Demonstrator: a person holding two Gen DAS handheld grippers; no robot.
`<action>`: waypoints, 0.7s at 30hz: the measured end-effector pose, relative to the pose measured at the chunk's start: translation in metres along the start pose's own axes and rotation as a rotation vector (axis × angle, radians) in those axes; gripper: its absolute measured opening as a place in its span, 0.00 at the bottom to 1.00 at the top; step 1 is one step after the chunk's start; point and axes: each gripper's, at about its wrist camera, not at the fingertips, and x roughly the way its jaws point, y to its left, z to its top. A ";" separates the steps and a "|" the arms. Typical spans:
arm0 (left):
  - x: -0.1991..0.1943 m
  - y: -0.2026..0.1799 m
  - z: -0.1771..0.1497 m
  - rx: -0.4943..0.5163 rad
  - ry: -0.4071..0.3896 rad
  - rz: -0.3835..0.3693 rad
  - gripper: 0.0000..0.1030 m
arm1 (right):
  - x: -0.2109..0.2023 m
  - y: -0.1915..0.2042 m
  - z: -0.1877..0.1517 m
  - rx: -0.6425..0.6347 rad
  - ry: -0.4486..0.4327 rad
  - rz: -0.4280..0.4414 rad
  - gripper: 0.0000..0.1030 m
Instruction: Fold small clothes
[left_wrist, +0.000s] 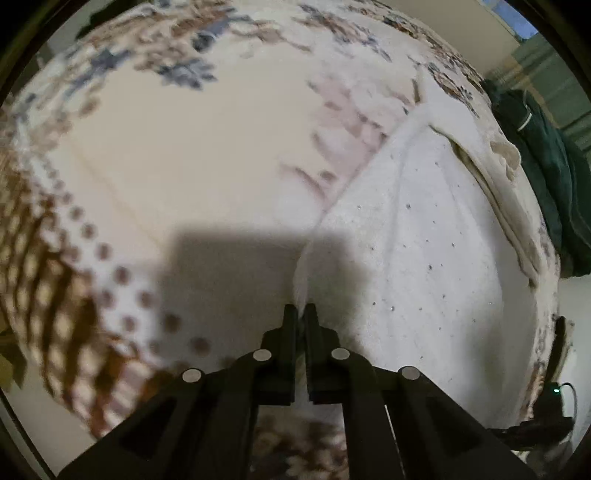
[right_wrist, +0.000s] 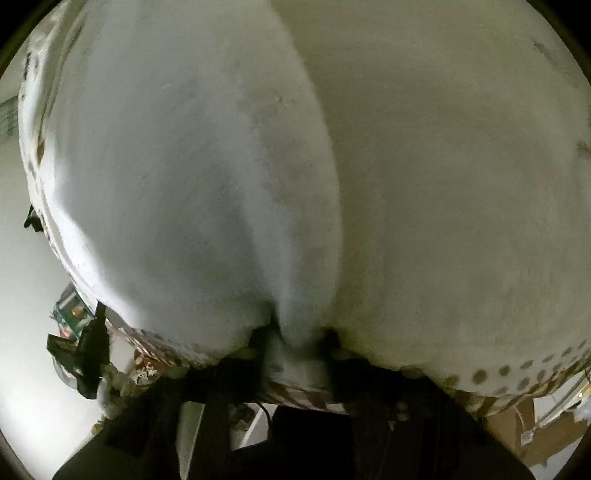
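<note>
Step in hand, as judged: both corners of the white garment (left_wrist: 424, 236) taken up, ready for a fold. Next move calls for lifting the two pinched points together and carrying them over evenly so the edge lands square.

Left gripper (left_wrist: 300, 312) — jaws together, clamped on a thin ridge of the garment's near-left edge.

Right gripper (right_wrist: 299, 341) — jaws nearly together, a bunch of the same white cloth squeezed between them.

Garment lies on the patterned bedspread (left_wrist: 147, 147), right of centre; dark green clothing (left_wrist: 546, 184) at the far right.

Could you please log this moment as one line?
left gripper: shut on white garment | right gripper: shut on white garment | surface: patterned bedspread
</note>
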 end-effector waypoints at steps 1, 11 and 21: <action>-0.004 0.008 0.000 -0.007 -0.012 0.014 0.02 | -0.003 0.001 -0.004 0.007 -0.021 -0.006 0.08; -0.003 0.020 -0.002 0.014 0.036 0.007 0.05 | -0.014 -0.003 -0.004 0.002 -0.021 -0.079 0.11; -0.055 -0.028 0.006 0.077 -0.039 0.134 0.39 | -0.100 0.007 0.012 -0.032 -0.036 0.126 0.57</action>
